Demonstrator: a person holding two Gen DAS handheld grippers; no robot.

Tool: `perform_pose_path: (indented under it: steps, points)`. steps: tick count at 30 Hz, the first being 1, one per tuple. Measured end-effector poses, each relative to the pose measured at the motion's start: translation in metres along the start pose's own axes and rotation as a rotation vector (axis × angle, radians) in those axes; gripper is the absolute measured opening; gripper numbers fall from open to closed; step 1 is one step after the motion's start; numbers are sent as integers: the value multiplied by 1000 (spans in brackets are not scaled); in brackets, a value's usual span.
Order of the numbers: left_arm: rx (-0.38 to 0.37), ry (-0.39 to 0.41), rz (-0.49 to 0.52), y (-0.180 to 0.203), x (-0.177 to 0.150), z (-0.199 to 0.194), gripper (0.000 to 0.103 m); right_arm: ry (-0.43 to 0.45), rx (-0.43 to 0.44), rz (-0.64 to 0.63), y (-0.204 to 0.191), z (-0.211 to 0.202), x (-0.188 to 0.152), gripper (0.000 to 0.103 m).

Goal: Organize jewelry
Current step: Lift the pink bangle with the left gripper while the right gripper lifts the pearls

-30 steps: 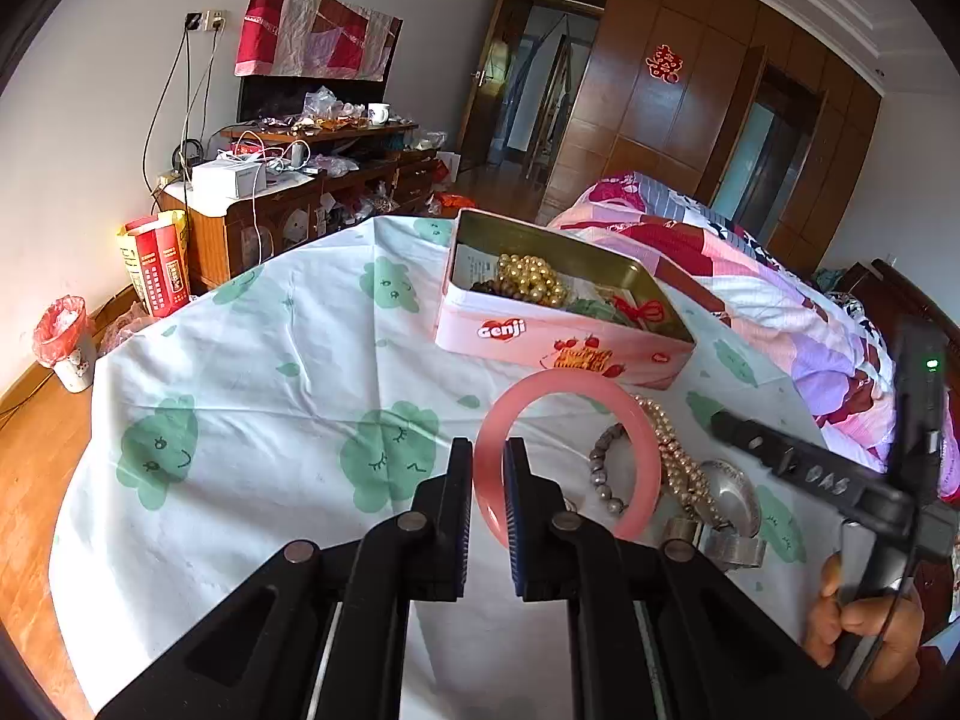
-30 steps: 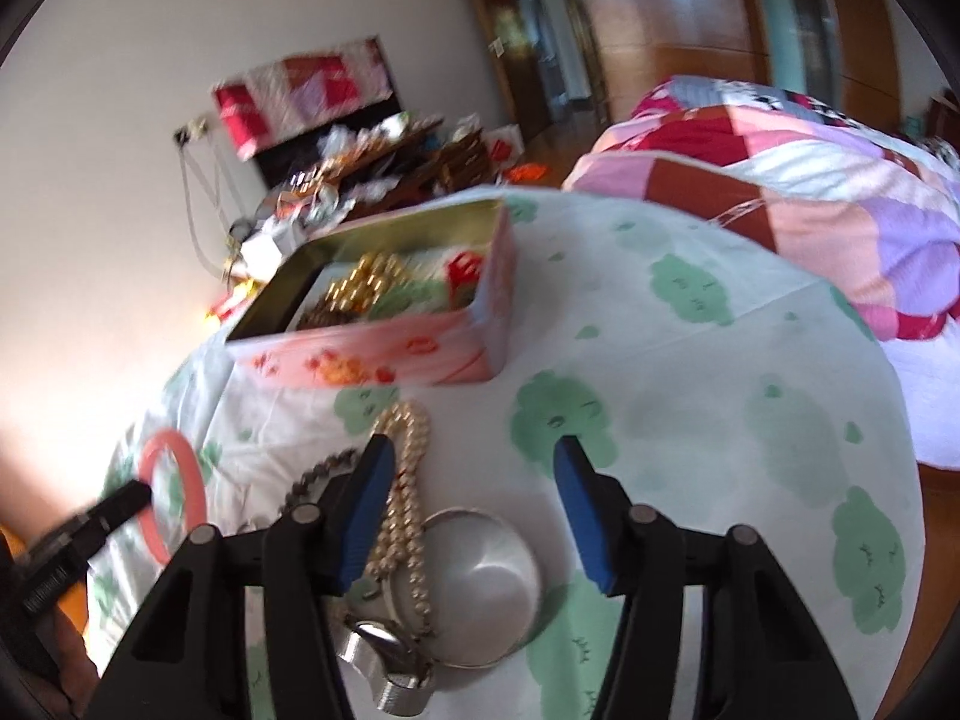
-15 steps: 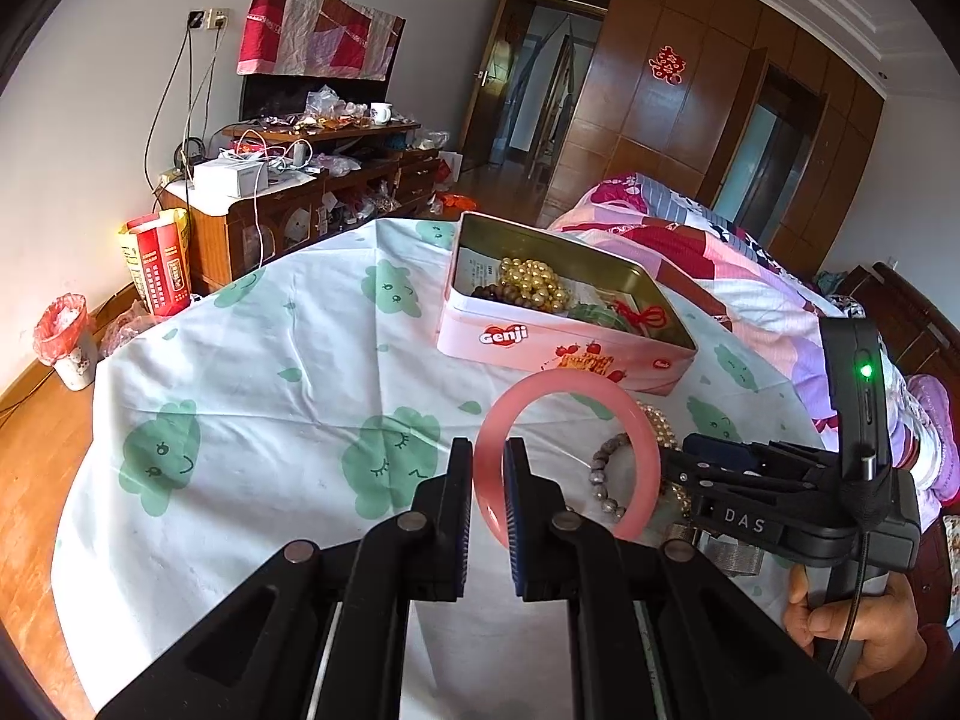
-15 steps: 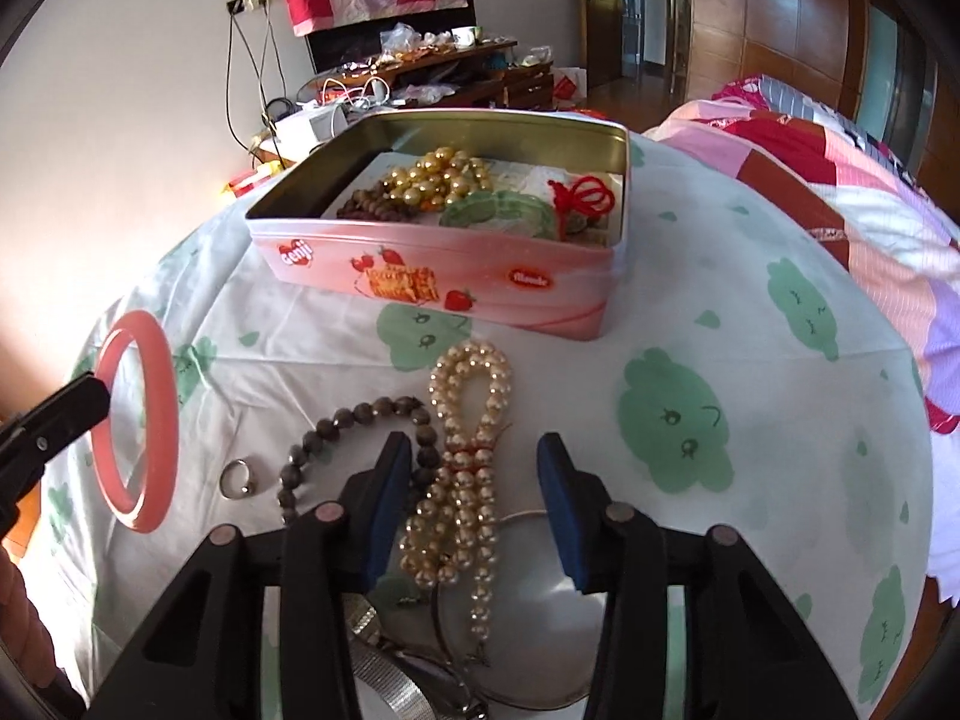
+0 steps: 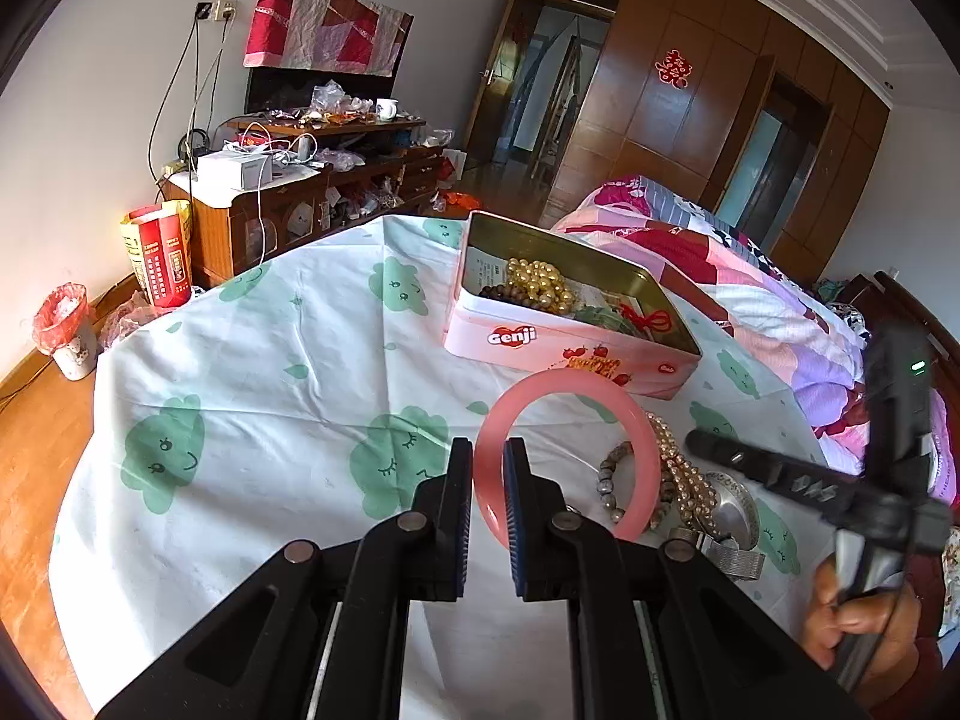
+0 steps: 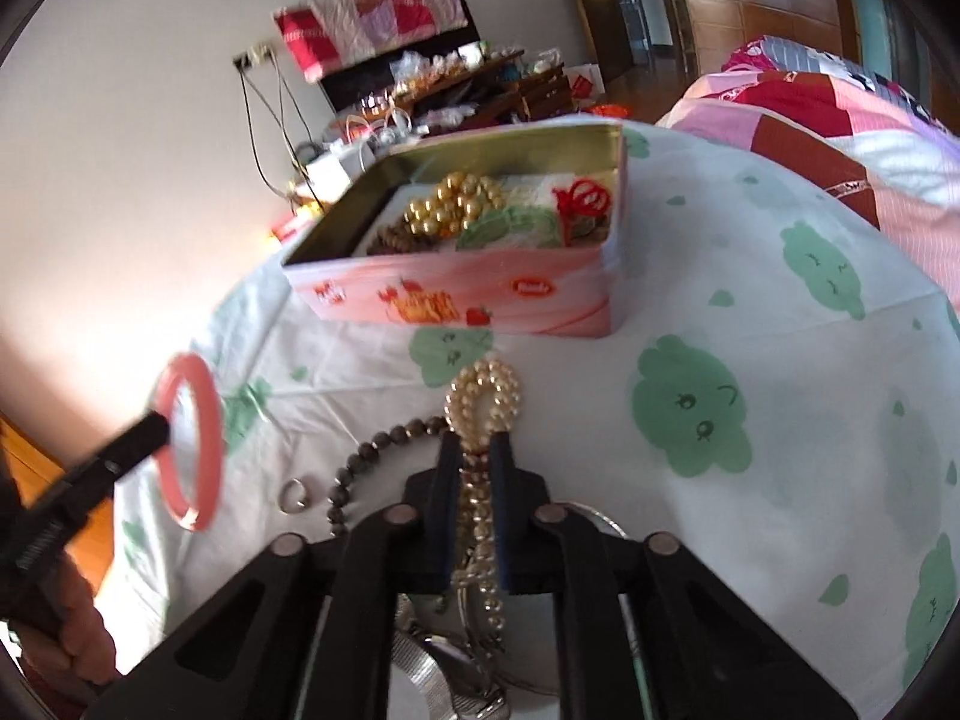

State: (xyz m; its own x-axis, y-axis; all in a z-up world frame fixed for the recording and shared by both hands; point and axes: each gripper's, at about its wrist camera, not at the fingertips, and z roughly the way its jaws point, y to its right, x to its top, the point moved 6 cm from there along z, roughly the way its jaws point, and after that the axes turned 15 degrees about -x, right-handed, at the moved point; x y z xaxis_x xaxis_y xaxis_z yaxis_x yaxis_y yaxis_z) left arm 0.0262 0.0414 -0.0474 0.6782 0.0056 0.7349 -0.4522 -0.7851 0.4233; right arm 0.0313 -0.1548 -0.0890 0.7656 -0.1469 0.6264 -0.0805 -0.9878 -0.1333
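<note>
My left gripper is shut on a pink bangle, held upright above the tablecloth. In the right wrist view the same bangle hangs at the left on the left gripper's tip. My right gripper is shut on a cream pearl necklace that lies on the cloth. A dark bead bracelet and a small ring lie just left of it. The open pink tin stands beyond, holding gold beads, dark beads, a green piece and a red knot.
A silver watch band and round metal piece lie under the right gripper. A person's hand grips the right tool. A quilted bed lies right of the table; a cluttered cabinet and a bin stand at the left.
My right gripper's jaws have closed from wide apart onto the pearl necklace, and its view has tilted. The left gripper has kept still with the bangle.
</note>
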Motion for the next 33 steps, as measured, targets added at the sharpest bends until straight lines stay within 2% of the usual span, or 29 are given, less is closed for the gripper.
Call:
perform_pose_path:
  steps: [3,8,10,11,12,18,20,21,22,23,27,29,33]
  points:
    - [-1,-4,-3,0,-1,2,10,53,47,24,0,-17,7,11]
    - [1,-11,0,1,-2,4,10,66,-42,-38,-4,-16,14,13]
    - [3,-11,1,1,-2,4,10,33,-51,-39,-2,-6,13,25]
    - [3,-11,0,0,-2,4,10,10,-44,-30,-2,1,12,38]
    - [3,-11,0,0,-2,5,10,3,-39,-26,-3,5,12,45]
    - [3,-10,-3,0,-1,5,10,-27,-93,-93,-7,21,10,46]
    - [0,-11,-1,0,-1,6,10,-31,-138,-171,-15,24,9,46]
    - [-1,-11,1,0,-1,6,10,-24,-167,-204,-17,23,8,41]
    - [-1,-11,4,1,-1,5,10,-16,-199,-229,-18,23,7,35]
    - [-1,-11,6,1,-1,5,10,-14,-203,-236,-18,23,5,18]
    - [-2,-8,-1,-1,1,5,10,-27,-104,-125,-9,18,3,14]
    - [-1,-8,-8,-3,1,6,10,0,-47,-58,-3,8,5,10]
    - [-10,-9,-16,-2,1,8,10,66,53,40,7,-18,15,10]
